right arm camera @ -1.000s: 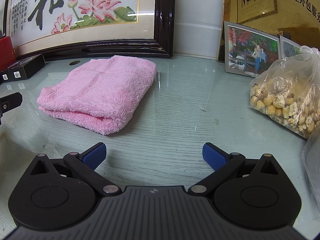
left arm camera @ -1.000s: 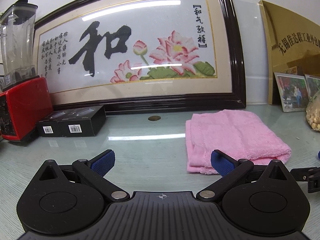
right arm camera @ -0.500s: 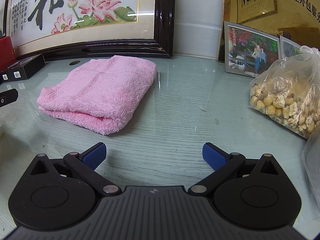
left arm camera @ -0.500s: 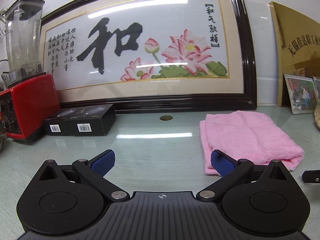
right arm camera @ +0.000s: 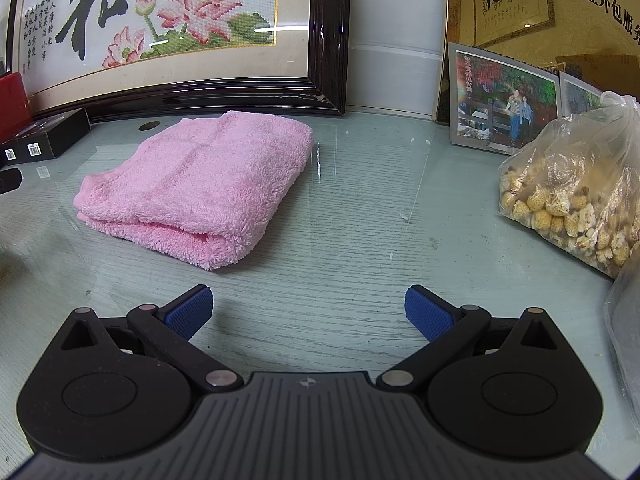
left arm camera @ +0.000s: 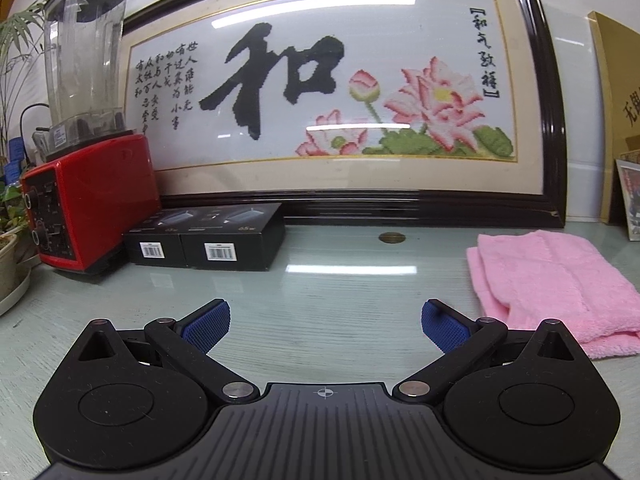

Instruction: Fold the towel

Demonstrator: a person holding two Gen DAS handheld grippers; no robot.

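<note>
A pink towel [right arm camera: 200,184] lies folded into a thick rectangle on the glass-topped table. In the left wrist view the towel [left arm camera: 548,280] is at the right edge, to the right of my left gripper. My left gripper [left arm camera: 325,325] is open and empty, low over bare table. My right gripper [right arm camera: 308,312] is open and empty, just in front of and to the right of the towel's near corner. A black tip of the left gripper [right arm camera: 10,179] shows at the far left of the right wrist view.
A large framed lotus picture [left arm camera: 328,96] leans on the back wall. A red blender [left arm camera: 84,160] and black boxes [left arm camera: 208,240] stand at the left. A bag of popcorn-like snacks [right arm camera: 572,188], photo frames [right arm camera: 504,100] and a gold plaque [right arm camera: 552,8] stand at the right.
My left gripper has moved left, away from the towel, which has slid toward the right edge of its view. The right gripper has stayed still. Both stay open.
</note>
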